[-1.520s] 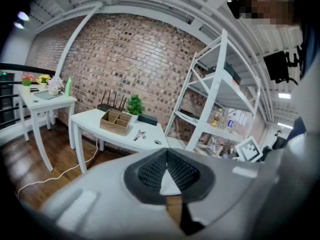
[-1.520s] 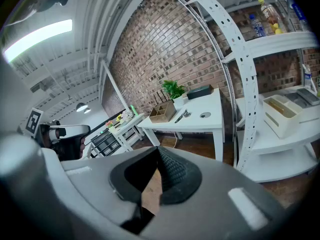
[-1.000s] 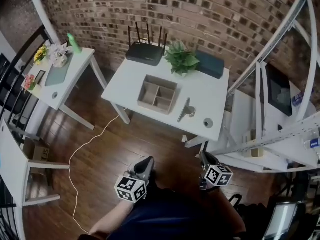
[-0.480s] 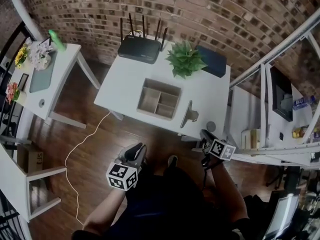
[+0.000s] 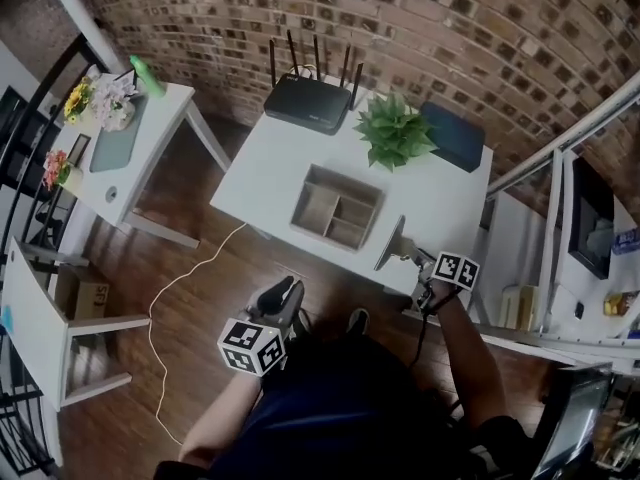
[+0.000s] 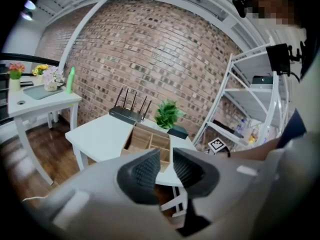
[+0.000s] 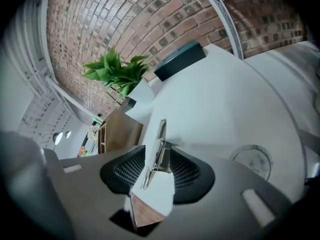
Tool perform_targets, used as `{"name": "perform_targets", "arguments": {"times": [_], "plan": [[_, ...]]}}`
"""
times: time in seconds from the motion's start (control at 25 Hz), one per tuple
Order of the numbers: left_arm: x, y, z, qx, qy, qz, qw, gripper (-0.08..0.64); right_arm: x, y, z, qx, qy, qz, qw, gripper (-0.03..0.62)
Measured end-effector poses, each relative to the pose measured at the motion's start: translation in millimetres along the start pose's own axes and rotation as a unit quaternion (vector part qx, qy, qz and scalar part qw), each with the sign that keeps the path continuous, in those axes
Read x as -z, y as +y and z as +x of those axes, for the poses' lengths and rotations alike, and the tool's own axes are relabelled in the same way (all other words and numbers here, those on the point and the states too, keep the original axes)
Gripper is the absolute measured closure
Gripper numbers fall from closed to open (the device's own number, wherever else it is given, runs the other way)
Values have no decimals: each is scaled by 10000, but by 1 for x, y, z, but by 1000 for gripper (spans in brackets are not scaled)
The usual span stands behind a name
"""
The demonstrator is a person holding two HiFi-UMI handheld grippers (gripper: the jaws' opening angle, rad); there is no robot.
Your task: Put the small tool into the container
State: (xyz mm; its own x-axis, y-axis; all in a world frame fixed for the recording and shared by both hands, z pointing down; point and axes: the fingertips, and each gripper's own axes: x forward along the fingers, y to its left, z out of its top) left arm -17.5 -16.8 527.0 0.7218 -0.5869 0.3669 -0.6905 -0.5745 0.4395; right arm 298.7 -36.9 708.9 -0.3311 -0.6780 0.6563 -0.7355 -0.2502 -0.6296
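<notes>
Ok, biggest first: white table [image 5: 262, 163] w/ router, plant and dark box along its far edge. The container [image 5: 337, 208], an open wooden tray w/ dividers, sits mid-table. All its compartments that I can see look empty.

Left tongs [image 5: 289, 287] hang low over the floor on the near side, well apart from the table. Pads are only a narrow gap apart w/ nothing between them, so that hand is out of it for now.

Right tongs [image 7: 157, 152] are at the table's near-right edge and are clearly the nearer ones. They're part open and straddle the small tool [image 7: 161, 133], one pad each side and close to it. I don't read a firm pinch yet, and the tool looks to be resting on the table.

The tool is slim and metallic, w/ its long axis running roughly near-to-far. Its near end sits between my pads and its far end points away from me, so I'm coming onto it end-on and gripping across its width.

Key relation: the container lies to the tool's left and a bit farther in, near but not touching. So once clamped, I judge the carry is short, left and slightly away, keeping the tool lengthwise so it drops into one compartment w/o catching a divider.
</notes>
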Motion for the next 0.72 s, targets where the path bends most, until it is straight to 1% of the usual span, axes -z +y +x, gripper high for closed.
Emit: {"name": "perform_targets", "arguments": {"times": [0.24,0.36,0.44,0.56,0.72], "plan": [[7,-4,4,-220,1,-220,9995,486,4,0,22,-237,586,-143,9979,431],[9,0,0,-326,-19,-324,9989,491,8,2,28,-340,755,-177,9964,494],[10,4,-2,-370,-55,-413,9984,495,7,5,29,-461,801,-165,9956,528],[10,8,-3,-403,-91,-471,9980,500,5,10,29,-617,807,-40,9948,545],[9,10,-2,-359,-98,-477,9982,502,-2,22,23,-758,611,20,9952,573]]}}
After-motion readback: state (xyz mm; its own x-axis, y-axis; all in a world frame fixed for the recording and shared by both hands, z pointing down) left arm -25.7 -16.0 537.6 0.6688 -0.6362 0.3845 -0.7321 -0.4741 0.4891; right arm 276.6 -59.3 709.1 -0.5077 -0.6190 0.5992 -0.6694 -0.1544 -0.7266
